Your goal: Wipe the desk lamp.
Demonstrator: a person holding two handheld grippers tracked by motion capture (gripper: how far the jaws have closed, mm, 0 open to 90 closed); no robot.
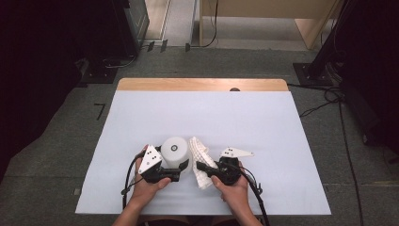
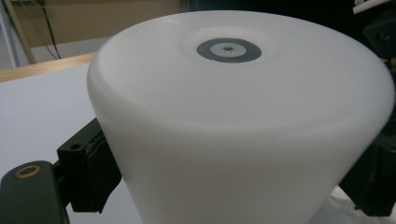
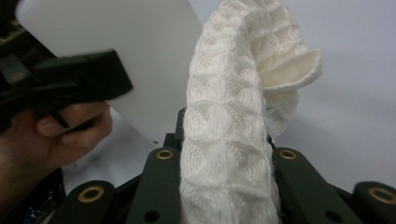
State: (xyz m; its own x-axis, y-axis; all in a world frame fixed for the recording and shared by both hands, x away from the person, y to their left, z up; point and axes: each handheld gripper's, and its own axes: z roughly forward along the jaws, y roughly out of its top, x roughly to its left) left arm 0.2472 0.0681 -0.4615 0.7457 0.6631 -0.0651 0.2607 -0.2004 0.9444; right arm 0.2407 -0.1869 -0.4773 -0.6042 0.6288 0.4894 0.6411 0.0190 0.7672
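A white cone-shaped cup (image 1: 175, 151) stands upside down on the white table, a grey ring on its top (image 2: 229, 49). My left gripper (image 1: 178, 168) is shut on the cup (image 2: 233, 116), one black pad (image 2: 88, 172) pressing each side near its base. Just right of it, my right gripper (image 1: 201, 166) is shut on a white waffle-knit cloth (image 1: 199, 155). In the right gripper view the cloth (image 3: 229, 116) rises between the jaws and curls over at its top. That view also has the cup (image 3: 116, 46) and the hand holding the left gripper (image 3: 70, 130).
The white table sheet (image 1: 211, 117) stretches bare toward a wooden strip (image 1: 202, 84) along the far edge. Cables trail from both grippers off the near edge. Dark equipment stands and floor cables (image 1: 324, 101) lie beyond the table's sides.
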